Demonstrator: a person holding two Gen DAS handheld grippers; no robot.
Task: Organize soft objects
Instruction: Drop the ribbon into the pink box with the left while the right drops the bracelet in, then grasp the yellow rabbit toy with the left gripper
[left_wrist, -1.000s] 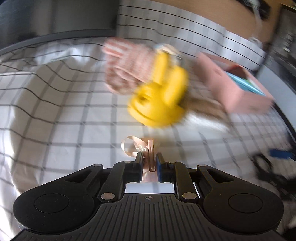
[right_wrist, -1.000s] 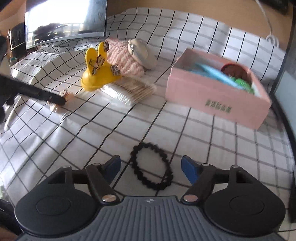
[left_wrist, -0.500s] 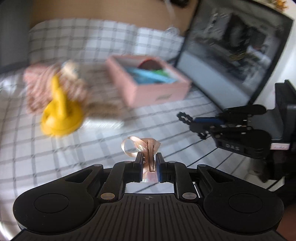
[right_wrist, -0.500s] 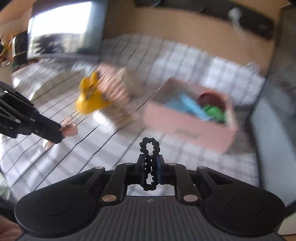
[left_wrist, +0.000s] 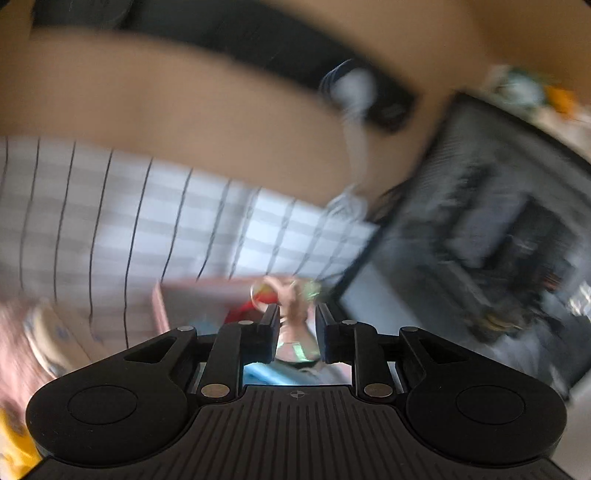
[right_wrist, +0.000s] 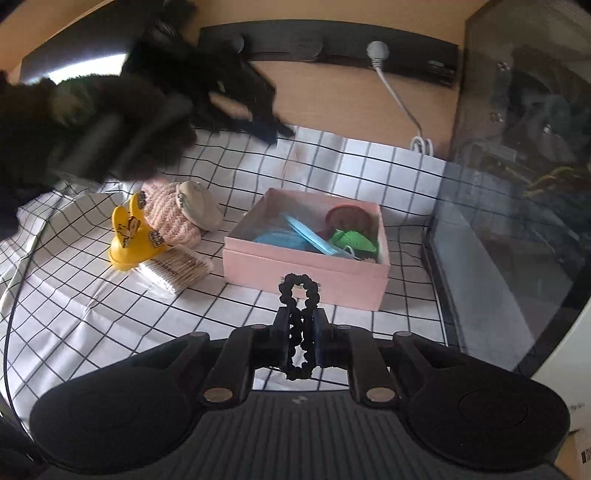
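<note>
The black hair tie (right_wrist: 300, 325) is sitting pinched in my right tongs (right_wrist: 300, 334), just before the pink box (right_wrist: 306, 273) near the desk's back edge. My left tongs (left_wrist: 297, 332) are standing parted around a pink ribbon (left_wrist: 291, 314) above that box.

Left wrist view motion-smeared; pink box (left_wrist: 207, 291) half hidden behind the fingers (left_wrist: 271, 325), contents indistinct.
</note>
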